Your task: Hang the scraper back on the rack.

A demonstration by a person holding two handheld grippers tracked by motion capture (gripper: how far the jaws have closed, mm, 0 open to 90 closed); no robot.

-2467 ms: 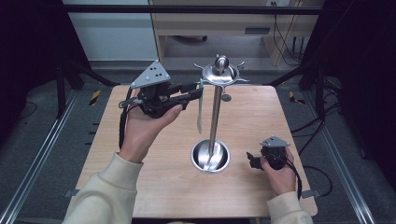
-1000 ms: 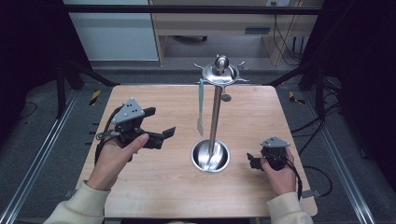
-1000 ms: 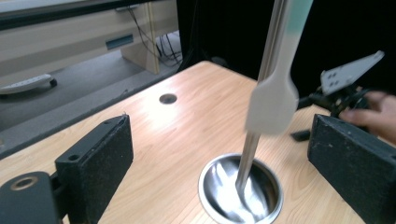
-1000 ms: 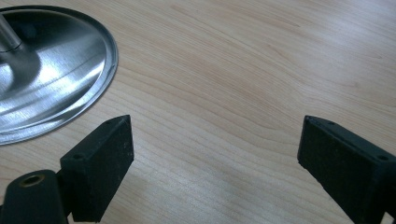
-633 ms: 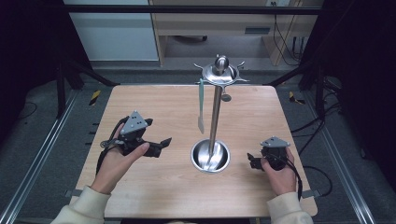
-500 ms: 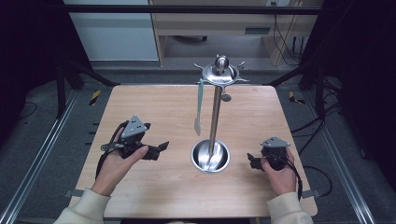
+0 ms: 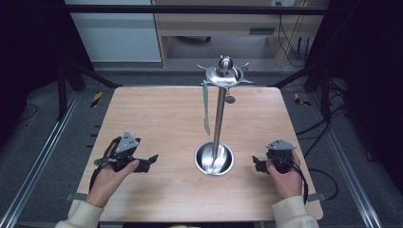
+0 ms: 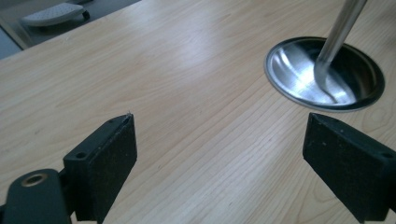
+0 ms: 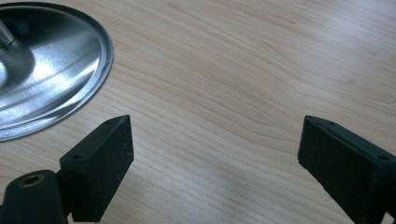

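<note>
High view. A steel utensil stand is set at the centre of the frame, its round dished base resting on the wooden table and its hooked crown raised on a slim pole. One utensil, pale green in the handle, is hung from a hook at the left of the crown, blade down and clear of the table; hanging keeps it upright and easy to reach. The left gripper is held low at the lower left of the frame, the right gripper at the lower right; both are parked beside the base, apart from it, and judged to be at rest with nothing in hand. Dark frame bars, trailing cables and a pale cabinet are seen beyond the table's far edge.

Left gripper view. The jaws are spread wide with bare wood between them. The base is placed at the upper right of the frame, the pole rising from it.

Right gripper view. The jaws are likewise spread wide and hold nothing. A portion of the base is seen at the upper left; the light, fine-grained tabletop occupies the remainder.
</note>
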